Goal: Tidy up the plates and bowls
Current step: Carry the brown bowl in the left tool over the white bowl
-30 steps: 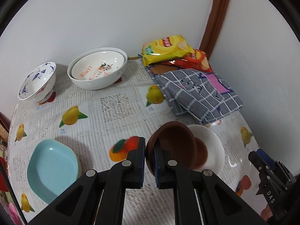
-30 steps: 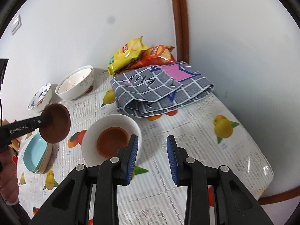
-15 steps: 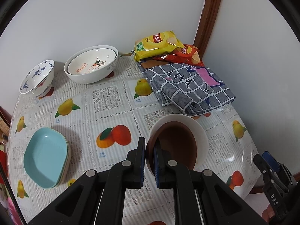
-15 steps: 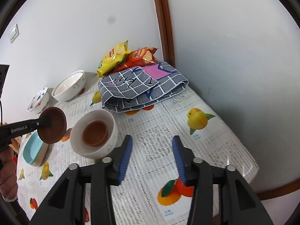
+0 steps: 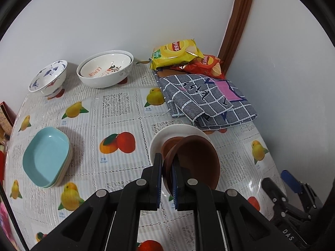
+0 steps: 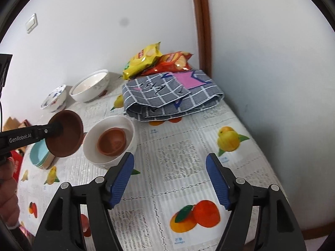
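My left gripper (image 5: 166, 163) is shut on the rim of a brown bowl (image 5: 196, 161), held tilted in the air just beside and above a white bowl (image 5: 161, 138). From the right wrist view the held brown bowl (image 6: 66, 133) hangs left of the white bowl (image 6: 108, 138), which has a second brown bowl (image 6: 112, 139) inside it. My right gripper (image 6: 170, 161) is near the table's front edge; its jaws are opening with nothing between them. A stack of light blue plates (image 5: 47, 156) lies at the left.
At the back stand a large white lemon-print bowl (image 5: 104, 70) and a blue-patterned bowl (image 5: 49, 79). A folded grey checked cloth (image 5: 205, 98) and chip bags (image 5: 178, 55) fill the back right corner. The table edge runs close on the right.
My left gripper carried the brown bowl toward the white bowl and now holds it by that bowl's rim. My right gripper drew back from the white bowl and its jaws spread wider.
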Demonstrator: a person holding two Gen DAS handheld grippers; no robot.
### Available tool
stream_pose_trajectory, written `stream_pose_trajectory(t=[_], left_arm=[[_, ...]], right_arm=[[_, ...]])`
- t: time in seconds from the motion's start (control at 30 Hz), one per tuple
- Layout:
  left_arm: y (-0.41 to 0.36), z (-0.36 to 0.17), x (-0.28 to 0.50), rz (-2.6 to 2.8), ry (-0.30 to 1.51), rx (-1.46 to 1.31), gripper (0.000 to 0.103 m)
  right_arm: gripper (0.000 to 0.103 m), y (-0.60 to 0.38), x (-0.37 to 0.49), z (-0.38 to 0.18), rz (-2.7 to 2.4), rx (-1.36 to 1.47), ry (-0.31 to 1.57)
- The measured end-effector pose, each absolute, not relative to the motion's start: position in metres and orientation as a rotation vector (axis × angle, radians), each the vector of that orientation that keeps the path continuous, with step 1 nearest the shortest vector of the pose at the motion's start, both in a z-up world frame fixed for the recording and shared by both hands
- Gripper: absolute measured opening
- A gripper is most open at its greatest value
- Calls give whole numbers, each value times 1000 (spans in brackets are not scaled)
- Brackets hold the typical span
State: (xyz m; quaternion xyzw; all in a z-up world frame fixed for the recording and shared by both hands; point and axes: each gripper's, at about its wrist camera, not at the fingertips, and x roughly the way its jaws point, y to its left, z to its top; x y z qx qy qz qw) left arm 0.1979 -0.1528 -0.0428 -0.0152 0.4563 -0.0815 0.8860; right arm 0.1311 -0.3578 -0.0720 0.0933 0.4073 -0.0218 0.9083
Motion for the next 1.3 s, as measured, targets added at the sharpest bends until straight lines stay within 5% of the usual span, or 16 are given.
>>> stream_pose_trajectory(t=[0.57,1.3], left_arm=[[-133,-40,163,-120,941,-71,8],[-67,-29,175,-400,929,61,8]], right_arm=[[71,-344,120,-76,28,146,822],[71,-294,68,-37,-203,437,805]])
